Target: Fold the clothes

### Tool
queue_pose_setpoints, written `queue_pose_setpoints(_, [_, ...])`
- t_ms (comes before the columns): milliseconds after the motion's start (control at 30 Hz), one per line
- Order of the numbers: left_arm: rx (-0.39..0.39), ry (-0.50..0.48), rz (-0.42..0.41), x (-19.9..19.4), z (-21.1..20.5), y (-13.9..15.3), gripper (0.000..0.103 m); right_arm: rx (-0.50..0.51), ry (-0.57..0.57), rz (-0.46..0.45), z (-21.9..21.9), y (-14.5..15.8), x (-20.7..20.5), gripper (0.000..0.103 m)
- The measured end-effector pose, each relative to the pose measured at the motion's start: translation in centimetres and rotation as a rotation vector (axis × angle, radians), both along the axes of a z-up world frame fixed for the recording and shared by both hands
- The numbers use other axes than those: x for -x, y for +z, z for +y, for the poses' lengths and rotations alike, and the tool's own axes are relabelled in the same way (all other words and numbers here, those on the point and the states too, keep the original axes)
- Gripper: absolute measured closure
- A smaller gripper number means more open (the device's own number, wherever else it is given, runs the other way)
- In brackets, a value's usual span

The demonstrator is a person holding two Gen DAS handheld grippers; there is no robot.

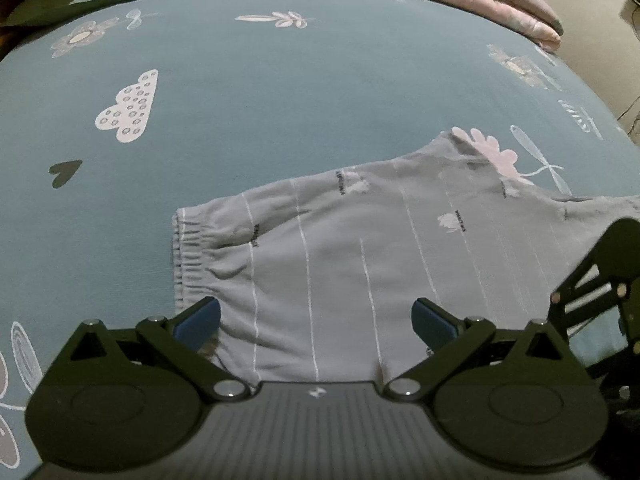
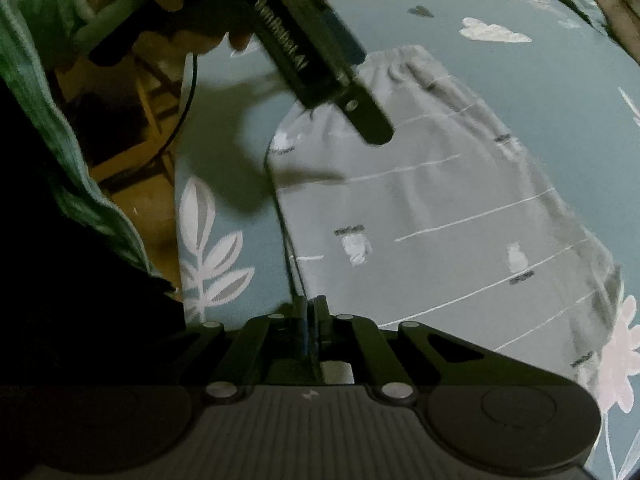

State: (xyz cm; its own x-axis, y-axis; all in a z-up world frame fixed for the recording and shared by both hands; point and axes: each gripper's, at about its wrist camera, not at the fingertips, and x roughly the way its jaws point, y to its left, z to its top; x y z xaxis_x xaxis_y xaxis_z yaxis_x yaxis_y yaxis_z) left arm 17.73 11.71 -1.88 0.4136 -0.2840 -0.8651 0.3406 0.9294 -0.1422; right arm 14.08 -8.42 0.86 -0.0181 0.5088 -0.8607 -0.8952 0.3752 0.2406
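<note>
Grey striped shorts [image 1: 360,248] lie flat on the blue patterned bedsheet [image 1: 240,80], elastic waistband [image 1: 188,256] at the left in the left wrist view, near the bed's front edge.

Left gripper [image 1: 316,320]: jaws wide apart, hovering over the near hem, nothing between the blue pads [image 1: 200,322]. Not gripping.

Right gripper [image 2: 310,312]: fingers pressed together at the shorts' near edge. It looks pinched on the hem (the fabric edge runs straight into the closed tips), but I can't see cloth between the pads, so treat the hold as likely, not confirmed.

Step, as I read it: grasp phase before the first fold, one side taken, the other pending. Next move calls for the left to drop onto its hem and close, then both lift together and carry the edge over evenly.

Hard to make out: the right wrist view is dark, the person's sleeve [image 2: 52,120] and hand blurred. The right end of the shorts is cut off behind the other gripper in the left view.
</note>
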Motion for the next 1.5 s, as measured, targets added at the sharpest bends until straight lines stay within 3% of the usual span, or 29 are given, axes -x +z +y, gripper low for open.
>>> queue_pose_setpoints(167, [0.017,-0.025,0.005,-0.3,-0.6,0.1,0.002,0.022,-0.103,0.058,-0.5,-1.2,-1.0,0.089])
queue_pose_setpoints(333, [0.031,-0.062,0.0,-0.7,-1.6,0.2,0.002,0.016,-0.16,0.05,-1.5,-0.4,-1.1,0.083])
queue_pose_setpoints(500, [0.072,-0.127,0.003,-1.4,-3.6,0.0,0.002,0.027,-0.526,-0.01,-6.8,0.9,-4.2,0.072])
queue_pose_setpoints(667, [0.074,-0.196,0.02,-1.6,-5.8,-0.4,0.002,0.081,-0.941,-0.027,-12.8,-0.6,-6.3,0.071])
queue_pose_setpoints(800, [0.072,-0.22,0.041,-1.9,-6.6,-0.5,0.002,0.05,-1.08,0.04,-15.1,-2.8,-6.4,0.069])
queue_pose_setpoints(933, [0.079,-0.277,0.039,-2.4,-7.9,-0.1,0.002,0.046,-1.041,0.031,-15.6,-2.4,-6.1,0.067])
queue_pose_setpoints(1067, [0.108,-0.359,0.023,-2.8,-10.8,0.1,0.002,0.068,-0.978,-0.08,-17.0,-1.0,-6.1,0.067])
queue_pose_setpoints(1233, [0.155,-0.463,0.024,-2.6,-15.4,0.0,0.002,0.18,-0.717,-0.215,-18.3,-0.4,-7.1,0.072])
queue_pose_setpoints(1500, [0.236,-0.52,0.089,-2.6,-20.8,-0.2,0.002,0.251,-0.373,-0.186,-19.5,-2.8,-8.1,0.078])
